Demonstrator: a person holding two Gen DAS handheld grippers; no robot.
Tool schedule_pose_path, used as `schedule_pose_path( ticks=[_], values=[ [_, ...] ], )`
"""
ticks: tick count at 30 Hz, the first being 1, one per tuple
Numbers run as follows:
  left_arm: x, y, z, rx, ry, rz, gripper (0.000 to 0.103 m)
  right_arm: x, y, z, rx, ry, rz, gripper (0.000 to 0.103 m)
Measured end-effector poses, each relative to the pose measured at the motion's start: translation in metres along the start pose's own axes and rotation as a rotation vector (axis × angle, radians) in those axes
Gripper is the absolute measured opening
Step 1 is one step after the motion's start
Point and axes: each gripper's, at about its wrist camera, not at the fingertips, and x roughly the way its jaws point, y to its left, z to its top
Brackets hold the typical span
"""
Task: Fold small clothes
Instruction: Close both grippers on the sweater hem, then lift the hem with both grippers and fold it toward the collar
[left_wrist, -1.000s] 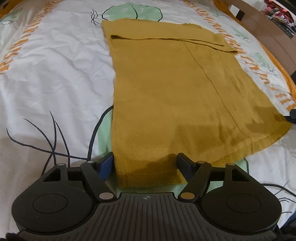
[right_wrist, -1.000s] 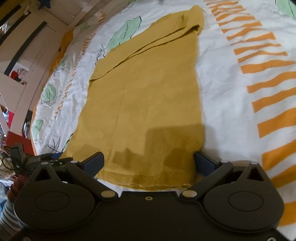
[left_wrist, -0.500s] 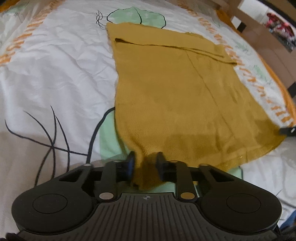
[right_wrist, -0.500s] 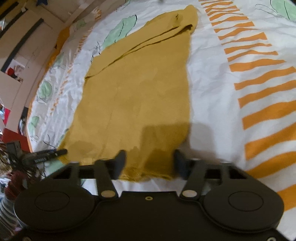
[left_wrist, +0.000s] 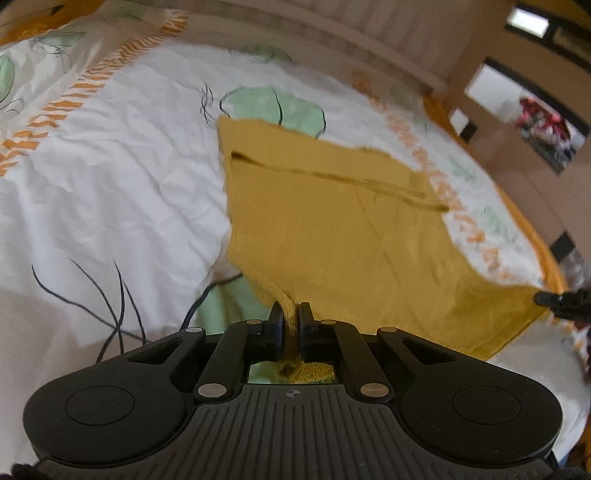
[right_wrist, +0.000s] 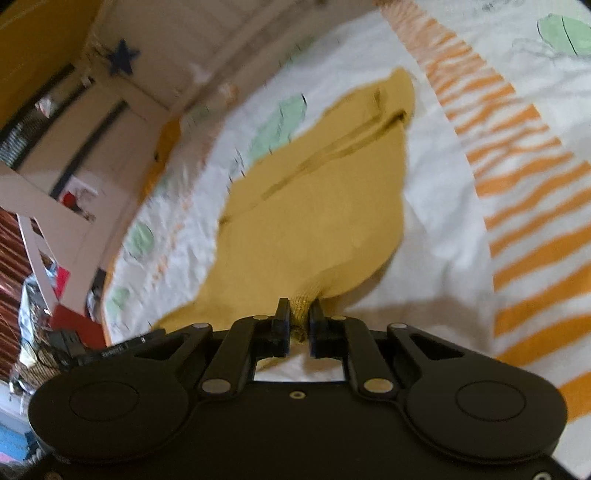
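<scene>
The mustard garment (left_wrist: 332, 229) lies spread on the bed (left_wrist: 110, 177), over the white cover with its green leaves and orange stripes; its far end, up at twelve o'clock in both wrist views, already shows a folded band across it. The left tool (left_wrist: 290, 325) has just clamped down on the near hem corner, a bunched ridge of knit pinched between its pads, and the right tool (right_wrist: 299, 325) has closed the same way on the other near corner. From the left view the right tool's tip shows at three o'clock, gripping the cloth's far edge, so the hem runs stretched between the two. Both corners look raised off the cover.

I'd judge this the start of the lengthwise fold: grasp done, lift begun. Next, both corners need carrying together toward twelve o'clock, kept level and taut so the hem lands square on the far band, without dragging the lower layer along.
</scene>
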Motion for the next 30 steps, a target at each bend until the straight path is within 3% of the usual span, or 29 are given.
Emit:
schedule_pose_path(
  ticks=[17, 30],
  values=[
    [0.009, 0.005, 0.109, -0.107, -0.283, -0.029, 0.004, 0.02, 0.012, 0.097, 0.0, -0.261, 0.044, 0.017],
    [0.074, 0.03, 0.159, -0.179, -0.31, -0.001, 0.004, 0.077, -0.024, 0.159, 0.074, -0.32, -0.003, 0.017]
  ],
)
